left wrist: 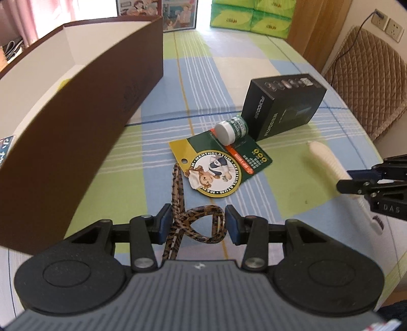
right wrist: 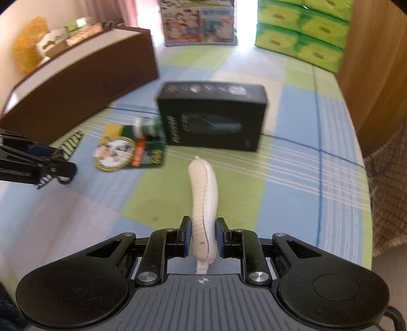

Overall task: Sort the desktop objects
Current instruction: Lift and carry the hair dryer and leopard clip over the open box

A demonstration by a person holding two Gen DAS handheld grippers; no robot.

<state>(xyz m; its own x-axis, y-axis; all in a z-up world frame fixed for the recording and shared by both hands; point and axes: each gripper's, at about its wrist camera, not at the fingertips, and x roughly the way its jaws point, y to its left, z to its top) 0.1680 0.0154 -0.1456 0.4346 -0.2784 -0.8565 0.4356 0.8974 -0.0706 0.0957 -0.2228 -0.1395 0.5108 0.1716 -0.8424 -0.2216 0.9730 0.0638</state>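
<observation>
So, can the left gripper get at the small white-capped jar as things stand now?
Probably not yet. The left gripper is shut on the leopard-print hair clip, so it is occupied. The path itself looks free: the jar lies on the green card, with only open tablecloth between.

A table under a checked cloth [left wrist: 292,84] of blue, green and white carries everything. On it stand an open brown box [left wrist: 84,132], a black carton [left wrist: 282,107], stacked green tissue packs [left wrist: 250,17] and a picture box [right wrist: 198,23] at the far edge. A Mentholatum card [left wrist: 221,165] lies flat beside the carton.
</observation>
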